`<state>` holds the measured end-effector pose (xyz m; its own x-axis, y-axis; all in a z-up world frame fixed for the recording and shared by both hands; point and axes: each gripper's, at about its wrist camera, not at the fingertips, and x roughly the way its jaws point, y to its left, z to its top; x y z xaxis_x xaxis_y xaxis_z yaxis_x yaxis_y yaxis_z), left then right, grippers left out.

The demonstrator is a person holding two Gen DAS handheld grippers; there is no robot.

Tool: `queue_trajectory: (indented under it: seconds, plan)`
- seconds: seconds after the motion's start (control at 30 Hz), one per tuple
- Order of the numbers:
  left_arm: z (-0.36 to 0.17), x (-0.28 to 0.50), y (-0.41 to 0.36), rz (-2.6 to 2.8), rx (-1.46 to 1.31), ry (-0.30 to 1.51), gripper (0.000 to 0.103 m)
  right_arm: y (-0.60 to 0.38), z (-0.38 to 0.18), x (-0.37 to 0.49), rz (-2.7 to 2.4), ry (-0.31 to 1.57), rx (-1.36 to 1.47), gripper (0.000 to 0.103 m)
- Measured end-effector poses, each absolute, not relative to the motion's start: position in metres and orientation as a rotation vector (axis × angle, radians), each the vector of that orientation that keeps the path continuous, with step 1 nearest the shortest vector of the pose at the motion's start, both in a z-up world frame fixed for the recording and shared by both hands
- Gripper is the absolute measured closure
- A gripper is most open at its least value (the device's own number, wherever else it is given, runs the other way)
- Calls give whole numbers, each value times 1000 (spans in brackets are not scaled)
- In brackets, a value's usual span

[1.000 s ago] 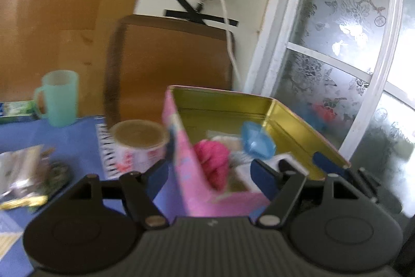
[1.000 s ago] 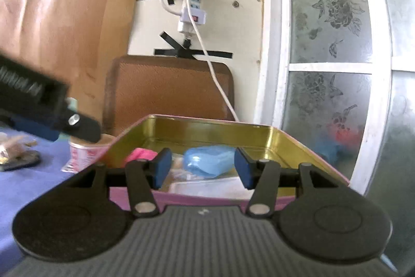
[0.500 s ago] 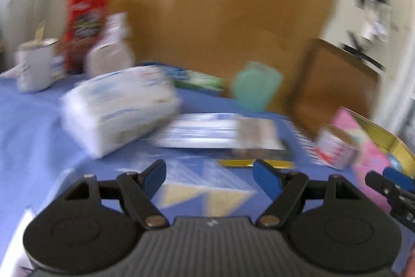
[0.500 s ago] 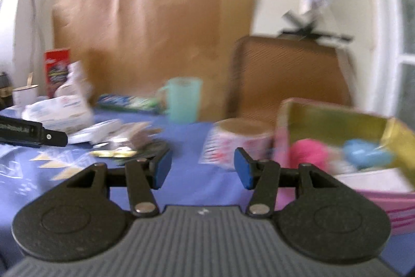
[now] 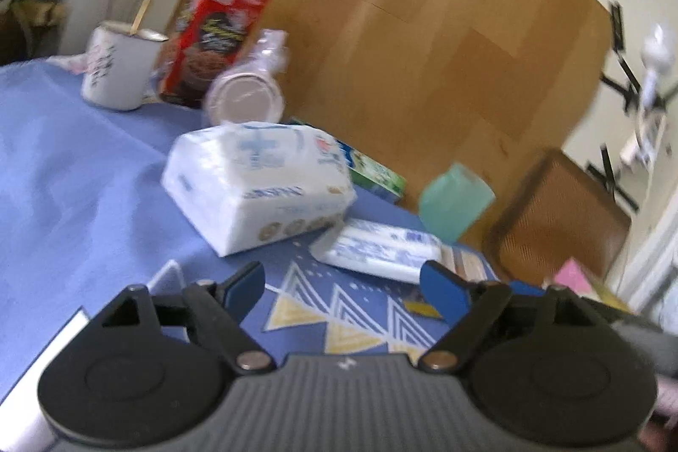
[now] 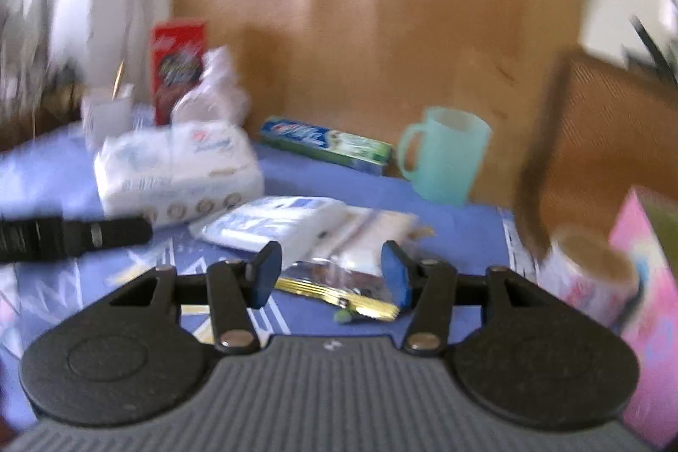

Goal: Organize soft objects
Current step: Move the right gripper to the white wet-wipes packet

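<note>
My left gripper (image 5: 344, 282) hovers over the blue patterned cloth (image 5: 84, 172). Its jaws are opening and nothing is between them. Just beyond it lie a big white tissue pack (image 5: 258, 185) and a flat white-and-blue wipes pack (image 5: 377, 248). My right gripper (image 6: 330, 272) is open and holds nothing. It is above a gold-edged wrapper (image 6: 339, 293), with the wipes pack (image 6: 271, 223) and the tissue pack (image 6: 173, 168) further back. The pink tin (image 6: 644, 282) is at the right edge. One left finger (image 6: 72, 238) shows at the left of the right wrist view.
A teal mug (image 6: 445, 155), a toothpaste box (image 6: 326, 145) and a red snack box (image 5: 216, 37) stand along the back by the brown board. A white mug (image 5: 116, 70) is far left. A paper-lidded cup (image 6: 589, 265) sits beside the tin. A brown chair back (image 5: 559, 214) rises behind.
Both views have swung left, away from the open pink tin and over to the packs on the cloth. The left jaws stand wider than before. The right jaws look the same.
</note>
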<state>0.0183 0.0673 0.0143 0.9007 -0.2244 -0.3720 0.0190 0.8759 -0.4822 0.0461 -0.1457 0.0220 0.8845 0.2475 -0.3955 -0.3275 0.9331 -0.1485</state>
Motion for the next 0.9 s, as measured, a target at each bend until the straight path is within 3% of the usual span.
queue_trajectory:
  seconds: [0.3, 0.33, 0.37, 0.43, 0.9]
  plan:
    - [12, 18, 77, -112, -545, 411, 16, -98, 2, 56, 309, 312, -624, 52]
    - [13, 17, 77, -110, -544, 407, 15, -94, 0, 57, 304, 311, -653, 71]
    - [12, 17, 77, -110, -545, 405, 14, -90, -3, 59, 297, 323, -683, 84]
    - [12, 17, 78, -109, -549, 405, 14, -89, -5, 57, 270, 315, -700, 96]
    - [13, 18, 75, -108, -534, 417, 10, -176, 23, -40, 112, 249, -484, 101]
